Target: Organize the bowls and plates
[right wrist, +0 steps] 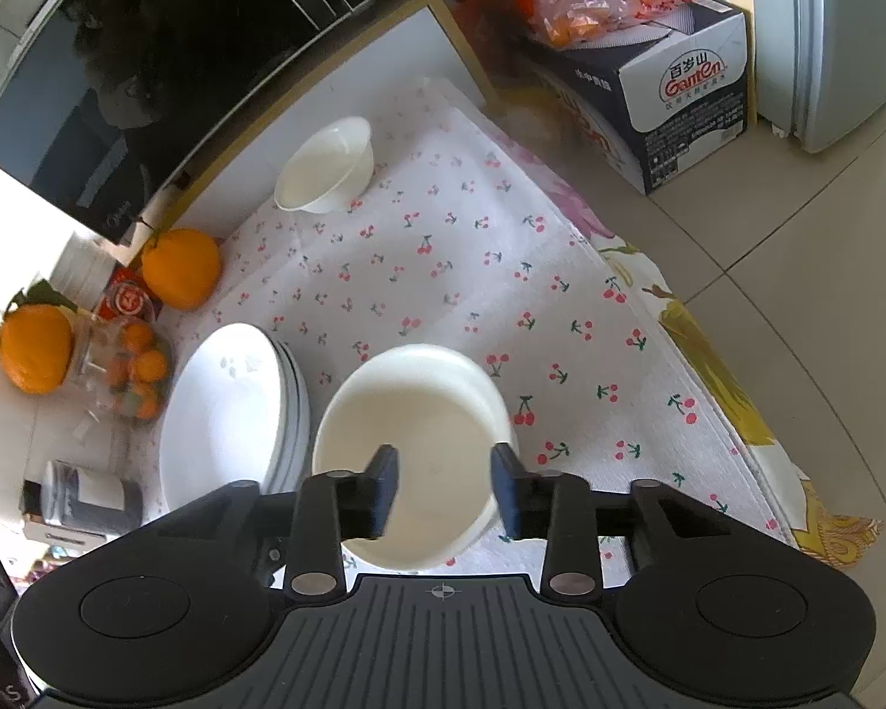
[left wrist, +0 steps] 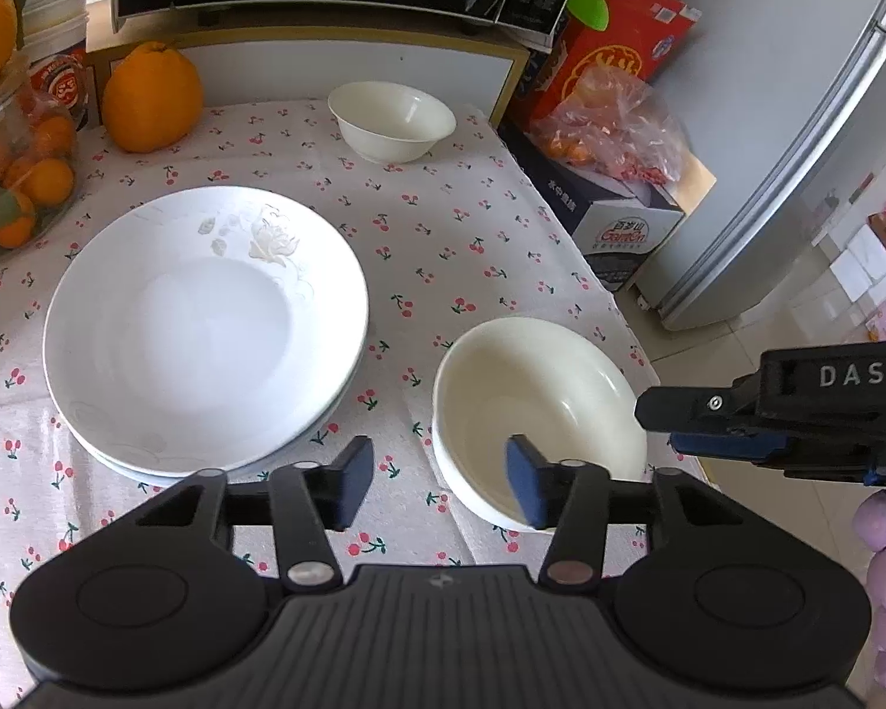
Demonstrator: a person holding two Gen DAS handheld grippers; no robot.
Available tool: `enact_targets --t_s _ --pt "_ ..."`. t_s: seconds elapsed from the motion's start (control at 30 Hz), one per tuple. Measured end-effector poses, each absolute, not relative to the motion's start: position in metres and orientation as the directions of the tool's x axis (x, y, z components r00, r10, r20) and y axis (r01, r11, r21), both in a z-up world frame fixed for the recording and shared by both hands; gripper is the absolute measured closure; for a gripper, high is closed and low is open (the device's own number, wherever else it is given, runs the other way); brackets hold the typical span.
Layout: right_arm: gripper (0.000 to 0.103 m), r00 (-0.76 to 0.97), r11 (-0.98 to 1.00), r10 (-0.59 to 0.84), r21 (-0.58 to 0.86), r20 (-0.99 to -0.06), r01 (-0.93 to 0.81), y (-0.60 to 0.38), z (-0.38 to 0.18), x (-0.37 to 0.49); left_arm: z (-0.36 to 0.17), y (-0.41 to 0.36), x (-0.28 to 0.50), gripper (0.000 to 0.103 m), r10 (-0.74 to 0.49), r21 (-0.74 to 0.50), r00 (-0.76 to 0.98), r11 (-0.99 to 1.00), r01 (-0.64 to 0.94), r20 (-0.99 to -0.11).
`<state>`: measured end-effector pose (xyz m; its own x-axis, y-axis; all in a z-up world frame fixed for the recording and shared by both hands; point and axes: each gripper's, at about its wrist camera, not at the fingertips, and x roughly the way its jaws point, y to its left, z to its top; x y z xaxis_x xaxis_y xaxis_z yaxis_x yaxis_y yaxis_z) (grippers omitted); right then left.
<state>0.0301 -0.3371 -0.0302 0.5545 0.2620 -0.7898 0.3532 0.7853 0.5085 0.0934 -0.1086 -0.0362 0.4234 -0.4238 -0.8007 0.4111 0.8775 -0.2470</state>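
With jaws parted and nothing gripped, the left gripper (left wrist: 440, 481) and right gripper (right wrist: 445, 487) are being held over the near cream bowls (left wrist: 537, 413), while the lone far bowl (left wrist: 391, 118) is lying straight ahead, beyond both.

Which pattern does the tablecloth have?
White tablecloth with small red cherries, clearest in the right wrist view.

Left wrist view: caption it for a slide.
Open left gripper between stacked plates and near bowl.
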Motion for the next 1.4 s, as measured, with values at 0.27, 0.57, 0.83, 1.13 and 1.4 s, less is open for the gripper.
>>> enact_targets --t_s 0.27,0.57,0.83,1.13,1.4 --pt "0.048 0.582 0.774 0.271 0.533 -0.766 0.342 -0.341 -0.026 0.033 -0.03 -0.103 0.095 0.032 -0.43 -0.253 0.443 0.879 0.405 -0.787" --pt "0.033 0.598 0.752 0.292 0.565 -0.747 0.34 -0.344 -0.028 0.041 -0.022 -0.094 0.101 0.016 -0.414 -0.244 0.478 0.893 0.378 -0.775" --pt "0.021 0.615 0.763 0.285 0.562 -0.735 0.319 -0.338 -0.019 0.058 -0.017 -0.081 0.113 0.005 -0.346 -0.204 0.531 0.929 0.309 -0.773" --pt "0.017 0.604 0.785 0.302 0.551 -0.738 0.282 -0.329 -0.009 0.091 -0.008 -0.076 0.141 0.001 -0.304 -0.18 0.566 0.947 0.265 -0.766" --pt "0.017 0.602 0.776 0.322 0.569 -0.73 0.274 -0.34 0.0 0.139 -0.002 -0.079 0.187 0.001 -0.29 -0.187 0.58 0.954 0.232 -0.761"
